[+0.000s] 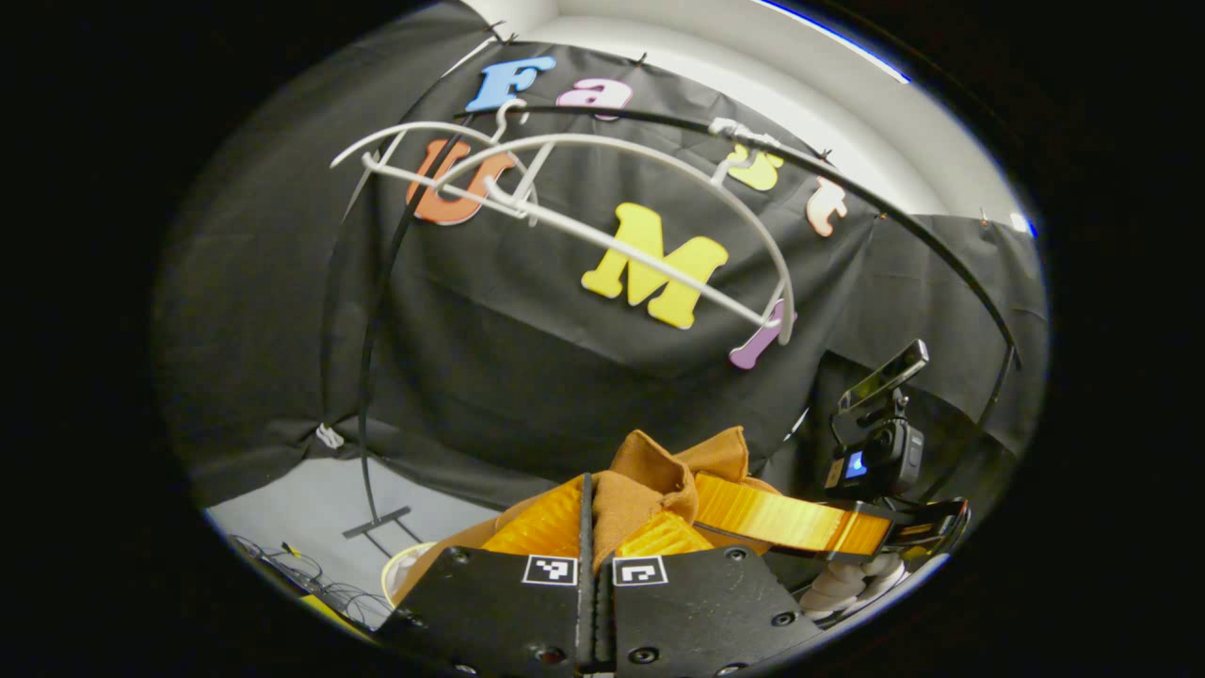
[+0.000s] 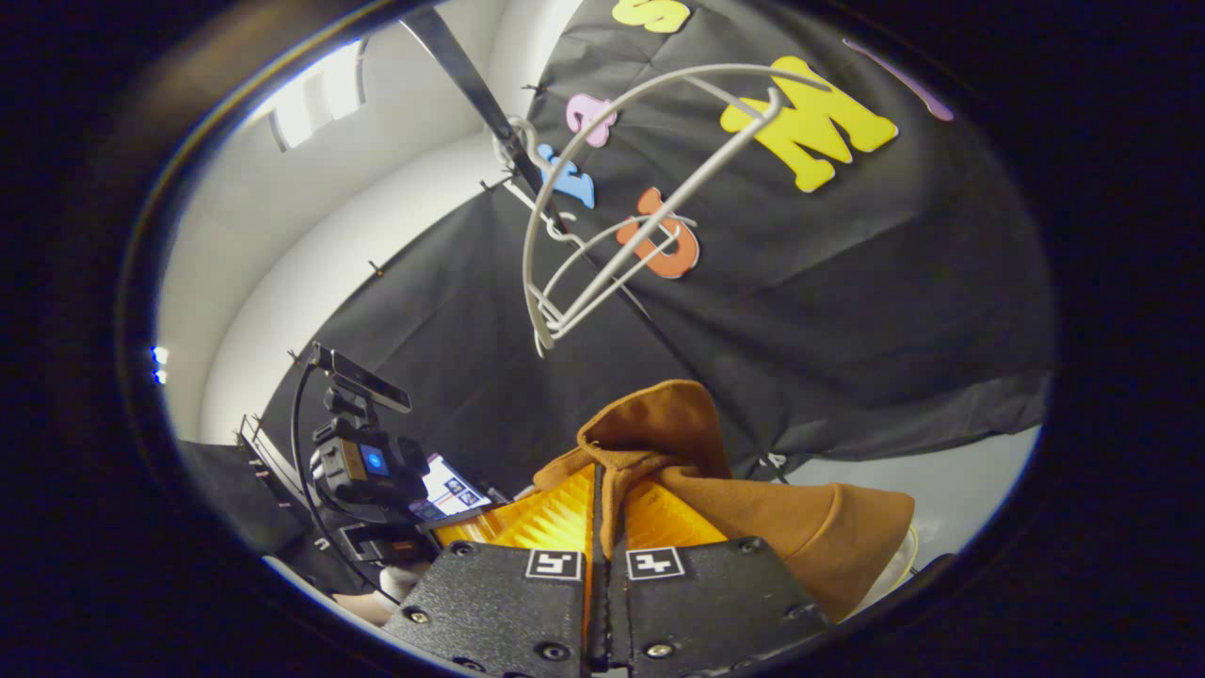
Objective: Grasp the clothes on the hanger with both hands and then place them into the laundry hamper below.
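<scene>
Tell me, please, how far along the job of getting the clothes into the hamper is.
Done: the white hangers hang bare on the rail, so the garment is off. In hand: the brown garment is pinched by the right gripper, and the left gripper also clamps it. Left: lowering it into the hamper, whose pale rim peeks out below, and letting go.

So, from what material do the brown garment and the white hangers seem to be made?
The brown garment looks like a soft woven or knitted cloth, matte: it folds and bunches where the right tool pinches it, with a stitched hem. The white hangers look like thin coated wire or plastic rod, smooth with a slight sheen; the pictures leave open which.
</scene>
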The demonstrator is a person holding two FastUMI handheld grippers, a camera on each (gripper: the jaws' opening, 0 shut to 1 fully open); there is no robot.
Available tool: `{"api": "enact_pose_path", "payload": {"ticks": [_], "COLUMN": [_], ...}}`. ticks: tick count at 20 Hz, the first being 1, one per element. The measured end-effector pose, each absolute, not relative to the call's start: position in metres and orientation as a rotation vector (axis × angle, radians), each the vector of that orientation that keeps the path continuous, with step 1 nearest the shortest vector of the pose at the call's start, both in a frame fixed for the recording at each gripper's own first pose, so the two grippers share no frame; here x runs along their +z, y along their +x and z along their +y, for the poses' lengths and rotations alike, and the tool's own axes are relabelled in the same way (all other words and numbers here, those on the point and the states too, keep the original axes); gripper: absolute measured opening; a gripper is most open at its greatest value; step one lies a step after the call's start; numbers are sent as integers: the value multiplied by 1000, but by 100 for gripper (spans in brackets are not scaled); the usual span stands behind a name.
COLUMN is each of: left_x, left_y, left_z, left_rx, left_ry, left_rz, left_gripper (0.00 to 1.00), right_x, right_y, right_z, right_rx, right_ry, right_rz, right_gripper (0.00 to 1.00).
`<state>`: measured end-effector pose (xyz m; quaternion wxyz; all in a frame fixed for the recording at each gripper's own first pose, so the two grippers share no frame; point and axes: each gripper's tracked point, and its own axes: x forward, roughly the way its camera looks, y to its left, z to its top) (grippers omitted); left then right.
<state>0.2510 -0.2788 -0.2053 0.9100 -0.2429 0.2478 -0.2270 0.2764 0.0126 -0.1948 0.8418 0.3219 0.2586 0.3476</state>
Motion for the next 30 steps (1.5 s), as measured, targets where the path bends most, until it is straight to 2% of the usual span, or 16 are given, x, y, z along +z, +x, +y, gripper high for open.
{"api": "enact_pose_path", "payload": {"ticks": [9,14,17,24,26,27,29,30], "left_x": [-393,-461,-475,-478,-473,-466,-475,-474], "left_y": [183,139,128,135,140,141,142,141], "left_z": [-280,-288,-291,-270,-275,-277,-265,-258], "left_rx": [-322,-259,-236,-197,-200,-213,-181,-166], "left_ry": [-560,-493,-450,-255,-287,-321,-307,-301], "left_rz": [904,1121,1182,1192,1173,1162,1163,1161], "left_gripper": [0,0,0,0,0,25,75,100], "right_x": [-386,-469,-478,-476,-477,-476,-473,-472], "right_y": [243,214,204,210,222,227,228,225], "right_z": [11,-1,3,-15,-30,-36,-44,-45], "right_rx": [503,329,302,243,214,200,174,166], "right_ry": [650,516,483,355,306,291,258,251], "right_rz": [949,1152,1215,1198,1158,1138,1130,1131], "right_gripper": [5,5,4,6,36,51,67,70]}}
